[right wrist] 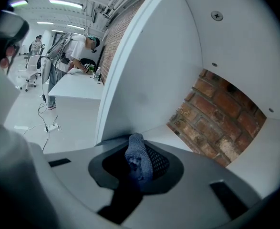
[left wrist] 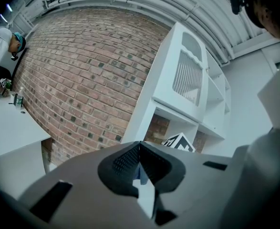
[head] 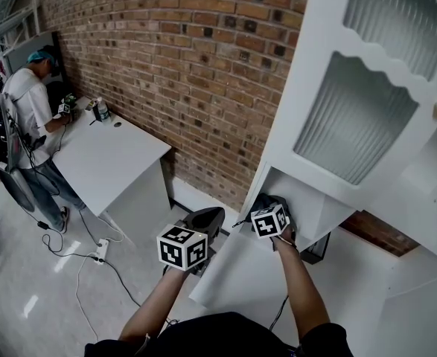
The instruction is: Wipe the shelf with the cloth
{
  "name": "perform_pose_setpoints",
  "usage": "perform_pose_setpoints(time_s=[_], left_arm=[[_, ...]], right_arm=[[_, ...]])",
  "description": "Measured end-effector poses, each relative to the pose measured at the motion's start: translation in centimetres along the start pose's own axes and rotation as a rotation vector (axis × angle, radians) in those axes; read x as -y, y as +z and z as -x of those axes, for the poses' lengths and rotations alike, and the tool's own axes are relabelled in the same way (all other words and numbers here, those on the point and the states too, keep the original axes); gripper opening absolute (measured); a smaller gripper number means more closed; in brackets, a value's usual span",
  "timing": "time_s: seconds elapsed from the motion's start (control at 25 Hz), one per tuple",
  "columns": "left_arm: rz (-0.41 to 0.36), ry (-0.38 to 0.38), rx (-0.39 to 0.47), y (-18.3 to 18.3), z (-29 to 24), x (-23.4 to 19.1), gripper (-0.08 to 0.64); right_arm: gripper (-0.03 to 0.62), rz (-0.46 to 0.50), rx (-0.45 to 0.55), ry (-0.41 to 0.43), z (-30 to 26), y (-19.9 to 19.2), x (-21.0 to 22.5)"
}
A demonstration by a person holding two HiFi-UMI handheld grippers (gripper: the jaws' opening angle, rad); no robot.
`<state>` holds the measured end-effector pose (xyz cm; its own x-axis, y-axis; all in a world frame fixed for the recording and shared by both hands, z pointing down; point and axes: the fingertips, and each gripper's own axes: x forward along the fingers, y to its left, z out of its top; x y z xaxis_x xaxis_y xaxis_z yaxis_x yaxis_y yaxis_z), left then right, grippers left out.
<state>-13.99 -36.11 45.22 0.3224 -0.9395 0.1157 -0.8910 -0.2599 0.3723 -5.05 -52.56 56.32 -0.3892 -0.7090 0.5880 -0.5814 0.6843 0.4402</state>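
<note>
While the right gripper (right wrist: pixel 140 170) clamps the cloth (right wrist: pixel 138 156) just above the shelf (right wrist: pixel 161 131), the left gripper (left wrist: pixel 140 162) hangs beside the cabinet (head: pixel 367 110), jaws together, empty.

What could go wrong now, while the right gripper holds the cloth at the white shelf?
The right gripper seems to pinch only a small fold of the cloth, so it may slip out when dragged on the shelf. The shelf's back looks open to the brick wall, so a dropped cloth could fall behind. The left gripper, shut and empty, sits close by and might bump the right one.
</note>
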Motion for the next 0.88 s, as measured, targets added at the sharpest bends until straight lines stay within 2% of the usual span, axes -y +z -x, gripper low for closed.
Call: perform_pose_setpoints(time_s=[0.6, 0.88], left_arm=[[-0.002, -0.043, -0.029, -1.2, -1.1, 1.4, 0.017], [-0.011, -0.088, -0.047, -1.7, -2.2, 2.9, 0.017]], right_arm=[[0.066, -0.017, -0.029, -0.051, 1.0, -2.5, 2.4], [0.066, -0.028, -0.051, -0.079, 1.6, -3.7, 3.7]])
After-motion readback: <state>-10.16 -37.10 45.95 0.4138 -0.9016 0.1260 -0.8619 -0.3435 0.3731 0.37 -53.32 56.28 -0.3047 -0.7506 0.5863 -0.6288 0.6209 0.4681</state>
